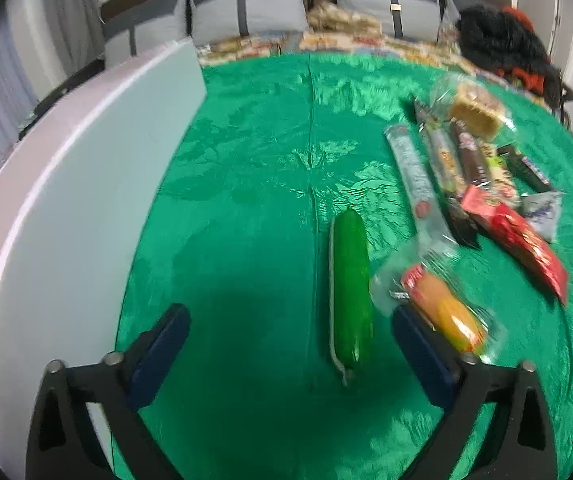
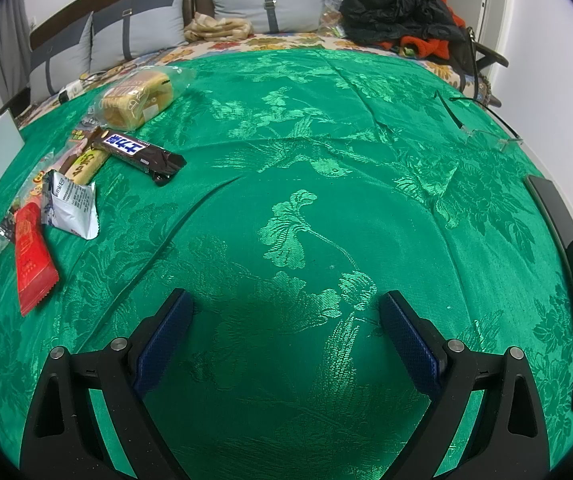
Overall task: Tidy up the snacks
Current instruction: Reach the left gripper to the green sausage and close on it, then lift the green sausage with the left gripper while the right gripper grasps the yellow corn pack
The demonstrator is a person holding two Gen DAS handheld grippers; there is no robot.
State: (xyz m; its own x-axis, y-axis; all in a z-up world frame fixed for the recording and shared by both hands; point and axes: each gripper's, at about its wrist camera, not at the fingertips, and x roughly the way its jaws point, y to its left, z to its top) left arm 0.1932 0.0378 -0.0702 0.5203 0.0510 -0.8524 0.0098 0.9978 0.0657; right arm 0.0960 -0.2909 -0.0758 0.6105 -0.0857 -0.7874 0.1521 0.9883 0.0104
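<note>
Snacks, L wrist view: green snack stick (image 1: 350, 288) lies on the green cloth (image 1: 246, 160) between the fingers of the left gripper (image 1: 290, 344), nearer the R finger; jaws wide apart, empty. I'd center, then drop straight & clamp mid-length.

R wrist view: right gripper (image 2: 286, 328) spread apart, nothing held; snack pile (image 2: 86, 160) well off to its front-L.

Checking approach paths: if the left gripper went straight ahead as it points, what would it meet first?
Probably only bare green cloth: the left gripper is open, and the green wrapped stick lies right of centre, though depth is unclear.
</note>
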